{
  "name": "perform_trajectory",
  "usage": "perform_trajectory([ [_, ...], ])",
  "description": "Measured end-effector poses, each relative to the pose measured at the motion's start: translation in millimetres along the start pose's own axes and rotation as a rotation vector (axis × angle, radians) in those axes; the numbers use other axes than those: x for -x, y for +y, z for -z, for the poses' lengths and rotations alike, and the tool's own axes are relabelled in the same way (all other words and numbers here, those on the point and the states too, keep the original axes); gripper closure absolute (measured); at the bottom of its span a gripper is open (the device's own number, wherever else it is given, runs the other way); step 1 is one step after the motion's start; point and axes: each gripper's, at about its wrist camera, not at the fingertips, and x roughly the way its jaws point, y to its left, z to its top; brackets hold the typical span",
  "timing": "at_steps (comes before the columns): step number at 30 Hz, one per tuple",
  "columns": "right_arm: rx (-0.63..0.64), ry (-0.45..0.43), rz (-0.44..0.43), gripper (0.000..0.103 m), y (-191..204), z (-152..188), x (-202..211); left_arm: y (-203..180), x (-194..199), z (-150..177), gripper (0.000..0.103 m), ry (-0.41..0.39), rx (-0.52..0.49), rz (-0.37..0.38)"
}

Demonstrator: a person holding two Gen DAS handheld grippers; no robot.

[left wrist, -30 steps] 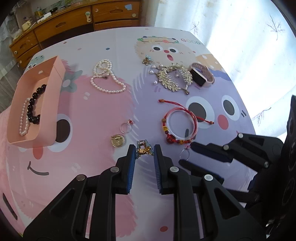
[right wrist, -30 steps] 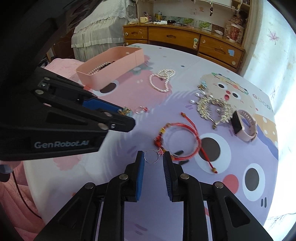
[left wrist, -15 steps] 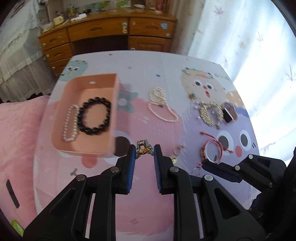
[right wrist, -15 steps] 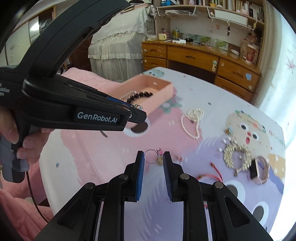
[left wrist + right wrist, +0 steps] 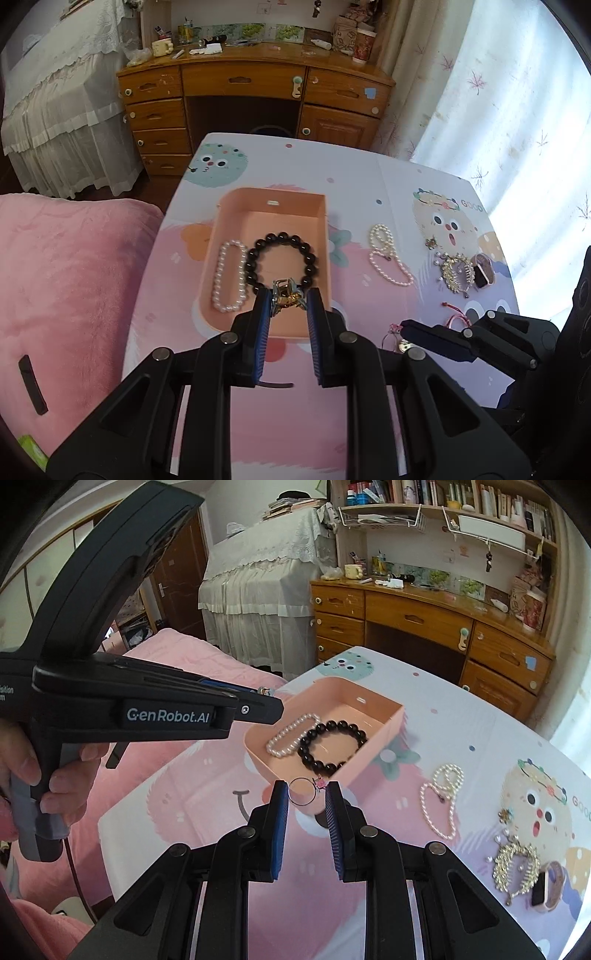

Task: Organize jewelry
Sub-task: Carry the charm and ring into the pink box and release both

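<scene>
My left gripper [image 5: 288,301] is shut on a small gold hair clip [image 5: 285,295] and holds it above the near end of the pink box [image 5: 236,206]. The box holds a black bead bracelet [image 5: 258,254] and a white pearl bracelet [image 5: 221,277]. My right gripper [image 5: 306,794] is shut on a thin silver ring with a pink stone [image 5: 304,792], just before the near wall of the pink box [image 5: 373,757]. The left gripper [image 5: 258,701] hangs over the box's left side in the right wrist view.
On the cartoon mat lie a pearl necklace [image 5: 388,254], a gold leaf necklace [image 5: 456,273], a pink watch [image 5: 484,271], a red bracelet [image 5: 458,317] and a gold pendant [image 5: 404,345]. A pink bed [image 5: 66,280] lies left; a wooden desk [image 5: 258,96] stands behind.
Both grippers have lifted off the mat with their pieces and moved left to the pink box. The left now hangs over the box, the right just short of it.
</scene>
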Motion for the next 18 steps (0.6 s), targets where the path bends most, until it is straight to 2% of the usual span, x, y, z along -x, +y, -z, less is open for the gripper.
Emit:
perform_trajectory([
  [8,-0.076,-0.012,0.068,0.082,21.6,-29.4,-29.8,40.1,-2.2,-13.9,0.086,-0.009,-0.032,0.064],
  [15,-0.164,-0.024,0.186,0.082,33.1,-45.0,-54.1,58.0,-14.7,-24.9,0.086,0.008,-0.076,0.153],
  [17,-0.217,-0.029,0.215,0.073,32.6,-45.6,-56.7,62.1,-17.8,-30.8,0.084,0.032,-0.088,0.198],
  [18,-0.259,-0.035,0.24,0.05,33.4,-45.7,-58.6,64.1,-21.2,-33.3,0.082,0.059,-0.088,0.224],
])
